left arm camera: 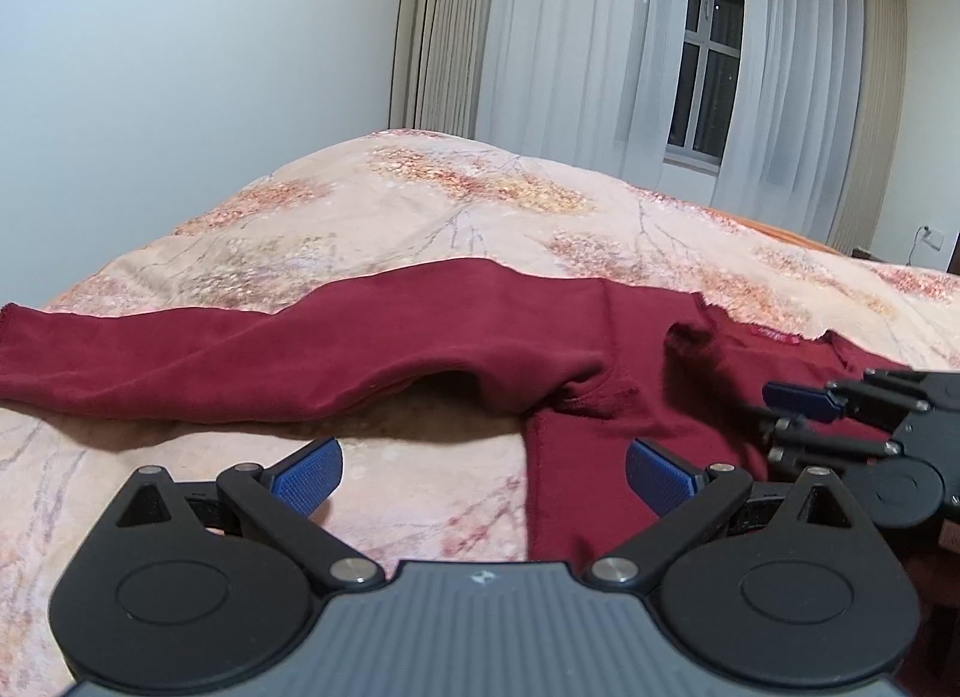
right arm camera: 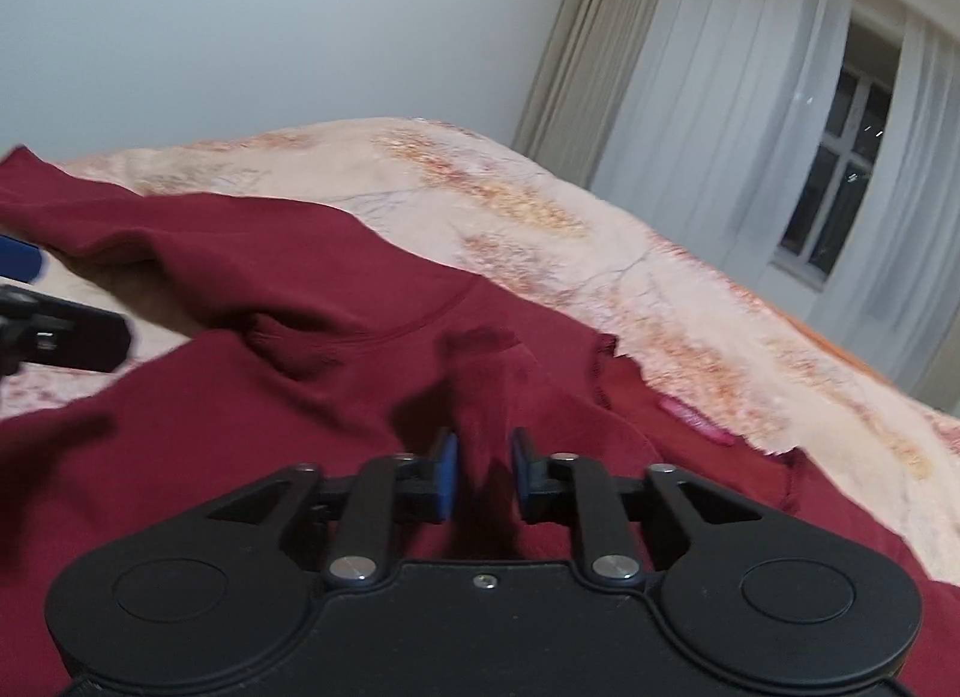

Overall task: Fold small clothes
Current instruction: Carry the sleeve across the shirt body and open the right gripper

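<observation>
A dark red long-sleeved top (left arm camera: pixel 420 337) lies spread on a bed whose floral bedspread (left arm camera: pixel 372 199) is pale peach. In the left wrist view one sleeve (left arm camera: pixel 150 355) stretches out flat toward the left edge, and the body of the garment sits to the right, its neckline and a small pink label (left arm camera: pixel 774 334) facing the far side. The left hand-held gripper (left arm camera: pixel 483 478) hovers low at the near side with its blue pads (left arm camera: pixel 306 478) spread wide and nothing between them; the bedspread and the garment's side edge show in the gap. To its right, the right hand-held gripper (left arm camera: pixel 798 400) reaches in over the body of the top. In the right wrist view that right hand-held gripper (right arm camera: pixel 483 478) has its jaws partly apart, a narrow gap; red cloth shows through the gap, but whether the pads press on any fold I cannot tell. Beyond the bed hang white sheer curtains (left arm camera: pixel 588 36) over a window (left arm camera: pixel 705 60).
</observation>
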`<state>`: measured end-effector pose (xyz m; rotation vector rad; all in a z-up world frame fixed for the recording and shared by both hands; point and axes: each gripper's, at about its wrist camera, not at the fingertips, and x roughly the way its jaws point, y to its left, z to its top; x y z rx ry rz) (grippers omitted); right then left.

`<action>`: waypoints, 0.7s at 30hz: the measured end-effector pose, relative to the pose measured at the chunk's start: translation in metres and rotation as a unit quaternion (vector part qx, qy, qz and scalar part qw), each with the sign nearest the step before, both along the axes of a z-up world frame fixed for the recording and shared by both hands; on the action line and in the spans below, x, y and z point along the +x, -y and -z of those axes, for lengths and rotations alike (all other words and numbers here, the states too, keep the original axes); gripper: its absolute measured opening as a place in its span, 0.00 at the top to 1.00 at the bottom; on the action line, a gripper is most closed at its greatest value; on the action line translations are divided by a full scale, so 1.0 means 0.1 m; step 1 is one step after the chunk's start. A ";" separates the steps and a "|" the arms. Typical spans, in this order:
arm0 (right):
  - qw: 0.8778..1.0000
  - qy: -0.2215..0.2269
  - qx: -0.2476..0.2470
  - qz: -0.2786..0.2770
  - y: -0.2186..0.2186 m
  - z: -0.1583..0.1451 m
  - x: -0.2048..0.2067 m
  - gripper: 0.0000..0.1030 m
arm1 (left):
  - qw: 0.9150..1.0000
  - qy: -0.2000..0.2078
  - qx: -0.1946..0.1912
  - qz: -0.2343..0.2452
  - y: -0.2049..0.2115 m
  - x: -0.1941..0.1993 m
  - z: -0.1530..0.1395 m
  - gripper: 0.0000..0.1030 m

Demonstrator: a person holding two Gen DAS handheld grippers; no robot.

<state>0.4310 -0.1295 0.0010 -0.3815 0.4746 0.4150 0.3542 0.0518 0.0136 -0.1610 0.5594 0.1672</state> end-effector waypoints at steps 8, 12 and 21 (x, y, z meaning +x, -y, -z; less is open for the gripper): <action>1.000 0.011 0.023 0.018 0.56 -0.22 -0.25 0.03 | 1.000 0.016 -0.001 0.012 0.28 0.19 -0.09 0.00; 0.996 0.024 0.031 0.075 0.99 -0.27 -0.30 0.01 | 0.999 0.025 0.001 0.023 0.54 0.45 -0.11 0.00; 0.960 0.055 0.055 0.269 2.09 -0.16 -0.19 0.01 | 0.999 0.018 0.038 -0.015 0.83 1.07 0.20 0.00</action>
